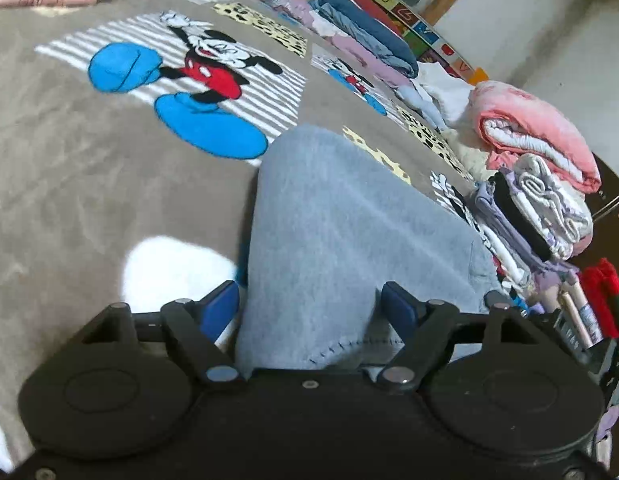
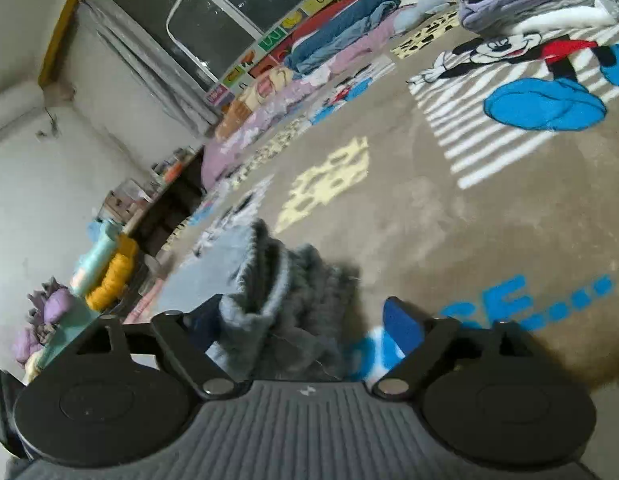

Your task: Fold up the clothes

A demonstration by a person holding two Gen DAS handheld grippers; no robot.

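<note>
Both my left tongs (image 1: 311, 304) and right tongs (image 2: 305, 316) gape around the soft grey fleece garment (image 1: 349, 216) at twelve o'clock, mid-fold; next I should clamp its edges.

A wide stretch of the cartoon-printed blanket (image 1: 89, 168) is lying bare ahead and to the left of the left gripper (image 1: 309, 304), giving open passage. A grey garment (image 1: 349, 220) is filling the gap between its fingers. To the right, a stack of folded clothes (image 1: 541, 216) and a pink rolled quilt (image 1: 537, 128) are walling off that side. Along the far edge, bundled bedding (image 2: 341, 12) is blocking the way under the window (image 2: 229, 12).
</note>
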